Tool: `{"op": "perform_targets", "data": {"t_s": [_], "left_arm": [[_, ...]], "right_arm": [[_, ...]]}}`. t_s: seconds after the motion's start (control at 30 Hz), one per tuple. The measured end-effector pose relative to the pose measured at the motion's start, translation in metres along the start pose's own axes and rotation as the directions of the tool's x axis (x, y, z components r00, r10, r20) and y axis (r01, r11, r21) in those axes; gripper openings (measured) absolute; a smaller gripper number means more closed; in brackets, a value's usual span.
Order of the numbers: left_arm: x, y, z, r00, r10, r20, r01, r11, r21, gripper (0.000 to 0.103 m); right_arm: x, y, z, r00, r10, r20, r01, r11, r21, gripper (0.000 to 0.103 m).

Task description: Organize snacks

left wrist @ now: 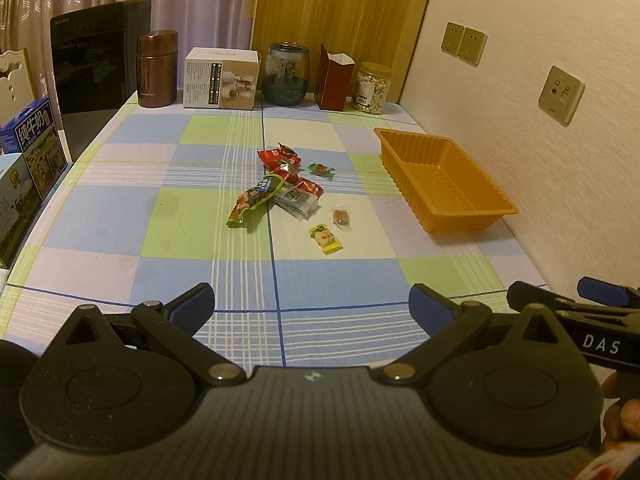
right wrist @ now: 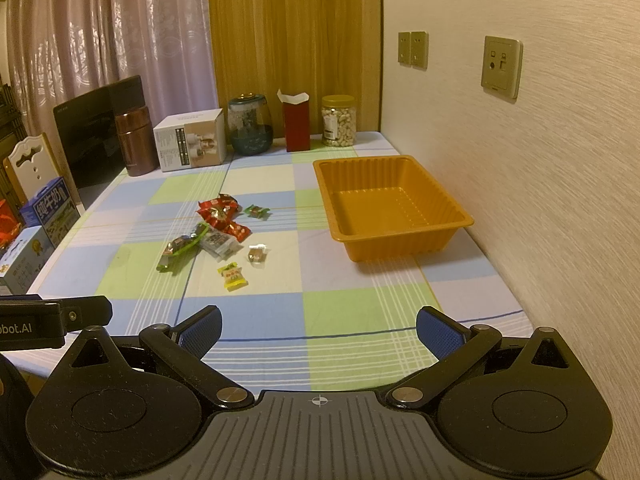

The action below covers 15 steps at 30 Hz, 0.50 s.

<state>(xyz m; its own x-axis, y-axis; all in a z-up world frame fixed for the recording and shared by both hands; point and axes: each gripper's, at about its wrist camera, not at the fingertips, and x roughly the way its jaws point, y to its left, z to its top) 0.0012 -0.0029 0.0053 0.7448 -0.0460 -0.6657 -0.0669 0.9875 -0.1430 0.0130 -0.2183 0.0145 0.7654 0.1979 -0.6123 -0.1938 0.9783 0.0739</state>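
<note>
I have not started: the orange tray point(right wrist: 400, 216) is empty, all snacks point(left wrist: 280, 188) lie on the tabletop point(left wrist: 192, 224), both fingers are apart

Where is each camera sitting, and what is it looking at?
Left wrist view: sits on the left gripper, facing along the checked table at the snacks; its open fingers, the right gripper and a hand show.
Right wrist view: sits on the right gripper, facing the orange tray; its open fingers show, the left gripper at the left edge.
Both share snacks, tray and the jar of nuts.
</note>
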Motion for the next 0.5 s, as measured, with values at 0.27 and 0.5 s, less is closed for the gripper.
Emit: {"op": "perform_targets", "data": {"t_s": [0.27, 0.5], "left_arm": [[0.0001, -0.0016, -0.002, 1.0, -0.002, 0.001, 0.002, 1.0, -0.002, 0.103], [-0.0005, -0.0036, -0.003, 1.0, -0.008, 0.002, 0.008, 1.0, -0.006, 0.103]], "right_arm": [[0.0, 0.0, 0.0001, 1.0, 0.0, 0.0, 0.0, 1.0, 0.0, 0.103], [0.001, -0.0016, 0.0003, 1.0, 0.001, 0.005, -0.001, 1.0, 0.005, 0.103]]}}
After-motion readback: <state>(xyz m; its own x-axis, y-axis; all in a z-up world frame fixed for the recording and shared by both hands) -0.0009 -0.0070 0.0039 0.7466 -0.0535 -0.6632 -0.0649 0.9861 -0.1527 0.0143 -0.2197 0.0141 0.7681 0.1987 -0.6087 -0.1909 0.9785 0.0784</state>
